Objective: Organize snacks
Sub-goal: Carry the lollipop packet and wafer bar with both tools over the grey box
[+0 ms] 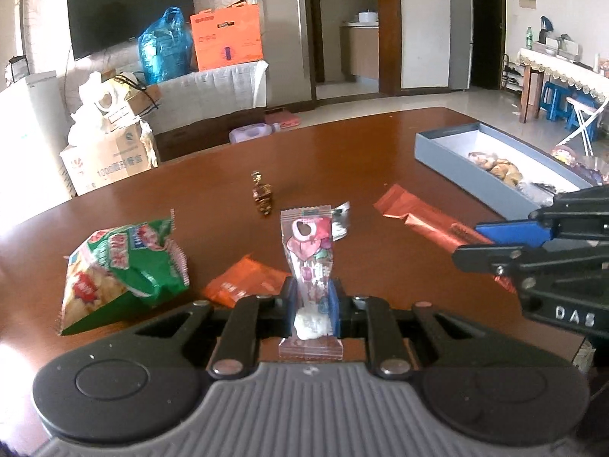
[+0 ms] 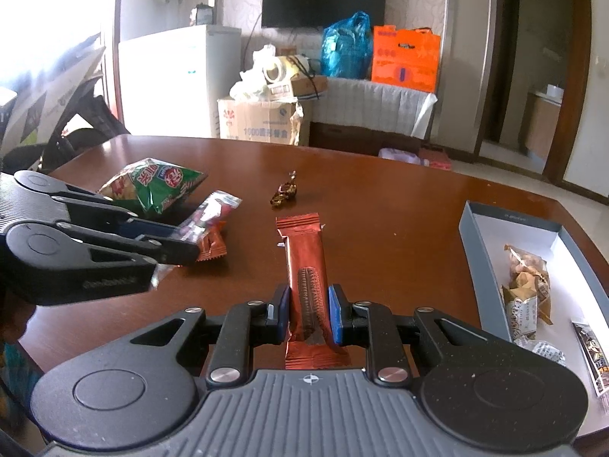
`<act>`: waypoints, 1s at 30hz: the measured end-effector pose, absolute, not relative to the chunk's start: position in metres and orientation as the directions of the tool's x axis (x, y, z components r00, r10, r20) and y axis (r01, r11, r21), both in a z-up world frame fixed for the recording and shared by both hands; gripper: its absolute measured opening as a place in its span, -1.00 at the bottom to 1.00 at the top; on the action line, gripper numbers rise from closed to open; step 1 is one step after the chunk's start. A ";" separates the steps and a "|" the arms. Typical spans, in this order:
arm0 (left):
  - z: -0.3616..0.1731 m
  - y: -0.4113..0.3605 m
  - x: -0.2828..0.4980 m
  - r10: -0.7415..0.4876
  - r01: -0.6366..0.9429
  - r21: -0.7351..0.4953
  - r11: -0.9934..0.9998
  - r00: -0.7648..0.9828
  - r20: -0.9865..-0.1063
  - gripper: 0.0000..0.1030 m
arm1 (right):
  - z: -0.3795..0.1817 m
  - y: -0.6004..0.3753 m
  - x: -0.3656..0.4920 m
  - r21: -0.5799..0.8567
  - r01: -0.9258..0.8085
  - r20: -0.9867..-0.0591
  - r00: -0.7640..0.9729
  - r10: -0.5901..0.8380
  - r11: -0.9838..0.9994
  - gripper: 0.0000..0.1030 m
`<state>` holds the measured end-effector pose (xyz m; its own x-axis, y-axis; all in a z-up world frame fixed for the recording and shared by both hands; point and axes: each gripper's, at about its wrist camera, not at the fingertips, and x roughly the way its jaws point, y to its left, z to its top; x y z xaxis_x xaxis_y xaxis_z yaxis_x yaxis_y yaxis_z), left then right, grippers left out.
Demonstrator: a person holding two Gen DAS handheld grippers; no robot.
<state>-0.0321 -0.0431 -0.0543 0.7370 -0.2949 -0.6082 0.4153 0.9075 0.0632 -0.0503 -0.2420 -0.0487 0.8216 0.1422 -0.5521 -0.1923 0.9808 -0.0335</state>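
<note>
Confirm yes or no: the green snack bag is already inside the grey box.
No. The green snack bag lies on the wooden table, far left of the grey box.

Orange flat snack packet point(image 1: 243, 285): partly hidden behind the black left gripper point(image 1: 313, 304) in the left wrist view. Long red-brown foil bar wrapper point(image 1: 426, 224): near end covered there by the black right gripper point(image 1: 495, 245). Grey-blue shallow cardboard box point(image 2: 472, 251): cut off by the right edge in both views. Long dark-printed packet point(image 2: 593, 358) inside it: print too blurred to read, lower end hidden. Small gold-brown twisted candy point(image 2: 283, 190): too small for details.
</note>
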 end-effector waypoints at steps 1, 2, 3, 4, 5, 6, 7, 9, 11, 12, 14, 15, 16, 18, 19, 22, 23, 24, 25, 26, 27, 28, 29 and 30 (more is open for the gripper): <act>-0.053 -0.046 -0.031 -0.300 0.417 0.057 0.907 0.736 -0.607 -0.72 | -0.048 -0.243 -0.051 -0.032 -0.188 -0.551 0.823 0.140 0.982 -0.54; -0.052 -0.050 -0.030 -0.304 0.417 0.051 0.907 0.736 -0.605 -0.72 | -0.048 -0.244 -0.052 -0.031 -0.183 -0.549 0.825 0.136 0.983 -0.54; -0.051 -0.054 -0.029 -0.307 0.417 0.047 0.908 0.736 -0.603 -0.72 | -0.047 -0.246 -0.053 -0.031 -0.177 -0.547 0.827 0.132 0.984 -0.54; -0.051 -0.057 -0.028 -0.309 0.418 0.045 0.907 0.736 -0.603 -0.72 | -0.046 -0.247 -0.053 -0.030 -0.172 -0.546 0.828 0.128 0.985 -0.54; -0.050 -0.061 -0.027 -0.312 0.420 0.043 0.906 0.735 -0.602 -0.72 | -0.046 -0.248 -0.054 -0.029 -0.166 -0.544 0.830 0.124 0.986 -0.54; -0.050 -0.067 -0.024 -0.316 0.423 0.041 0.905 0.734 -0.601 -0.72 | -0.045 -0.250 -0.055 -0.027 -0.159 -0.541 0.832 0.119 0.987 -0.54; -0.049 -0.071 -0.023 -0.322 0.428 0.037 0.903 0.732 -0.600 -0.72 | -0.044 -0.252 -0.056 -0.025 -0.153 -0.539 0.835 0.115 0.988 -0.54; -0.050 -0.078 -0.025 -0.331 0.435 0.034 0.900 0.731 -0.596 -0.72 | -0.043 -0.257 -0.056 -0.022 -0.139 -0.534 0.839 0.106 0.990 -0.54; -0.049 -0.085 -0.023 -0.342 0.442 0.026 0.897 0.730 -0.592 -0.72 | -0.042 -0.262 -0.056 -0.018 -0.127 -0.532 0.841 0.098 0.992 -0.55; -0.049 -0.089 -0.022 -0.347 0.444 0.022 0.896 0.729 -0.590 -0.72 | -0.042 -0.265 -0.056 -0.016 -0.120 -0.532 0.842 0.094 0.993 -0.55; -0.049 -0.095 -0.019 -0.356 0.451 0.017 0.892 0.725 -0.589 -0.72 | -0.041 -0.269 -0.056 -0.009 -0.108 -0.529 0.844 0.087 0.994 -0.54; -0.049 -0.098 -0.019 -0.361 0.456 0.015 0.890 0.723 -0.589 -0.72 | -0.040 -0.272 -0.057 -0.007 -0.102 -0.526 0.846 0.083 0.995 -0.54; -0.049 -0.102 -0.019 -0.365 0.461 0.013 0.887 0.721 -0.589 -0.72 | -0.040 -0.274 -0.057 -0.006 -0.097 -0.524 0.848 0.080 0.995 -0.54; -0.048 -0.110 -0.018 -0.376 0.471 0.010 0.882 0.717 -0.586 -0.72 | -0.039 -0.278 -0.059 -0.003 -0.086 -0.521 0.851 0.072 0.996 -0.54; -0.048 -0.114 -0.018 -0.381 0.475 0.009 0.880 0.716 -0.585 -0.72 | -0.038 -0.278 -0.060 -0.002 -0.081 -0.520 0.851 0.068 0.997 -0.54; -0.046 -0.127 -0.016 -0.394 0.487 0.005 0.873 0.713 -0.580 -0.72 | -0.038 -0.285 -0.061 0.004 -0.063 -0.519 0.853 0.055 0.998 -0.54; -0.046 -0.130 -0.016 -0.398 0.490 0.003 0.872 0.711 -0.579 -0.72 | -0.038 -0.288 -0.061 0.007 -0.055 -0.518 0.854 0.051 0.998 -0.54; -0.046 -0.133 -0.015 -0.403 0.494 0.002 0.869 0.710 -0.578 -0.72 | -0.038 -0.290 -0.061 0.009 -0.047 -0.516 0.855 0.045 0.999 -0.54; -0.046 -0.138 -0.014 -0.406 0.498 0.002 0.867 0.709 -0.576 -0.72 | -0.038 -0.293 -0.061 0.013 -0.039 -0.515 0.856 0.040 0.999 -0.54; -0.045 -0.142 -0.013 -0.409 0.502 0.003 0.865 0.708 -0.576 -0.72 | -0.037 -0.296 -0.061 0.016 -0.032 -0.514 0.857 0.036 0.999 -0.54; -0.045 -0.146 -0.013 -0.412 0.505 0.004 0.863 0.708 -0.574 -0.72 | -0.037 -0.299 -0.061 0.017 -0.024 -0.513 0.858 0.029 1.000 -0.54; -0.044 -0.151 -0.013 -0.416 0.512 0.008 0.859 0.708 -0.571 -0.72 | -0.037 -0.302 -0.061 0.019 -0.016 -0.512 0.859 0.023 1.000 -0.54; -0.045 -0.155 -0.013 -0.417 0.516 0.014 0.857 0.708 -0.570 -0.72 | -0.038 -0.304 -0.061 0.022 -0.008 -0.511 0.860 0.019 1.000 -0.54; -0.045 -0.160 -0.012 -0.418 0.520 0.018 0.854 0.706 -0.571 -0.71 | -0.037 -0.307 -0.061 0.025 0.001 -0.509 0.861 0.012 1.000 -0.54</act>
<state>-0.0119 -0.1597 -0.0445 0.7064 -0.4179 -0.5713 0.5198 0.8541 0.0178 -0.0608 -0.3066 -0.0375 0.8608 0.0117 -0.5088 0.0010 0.9997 0.0246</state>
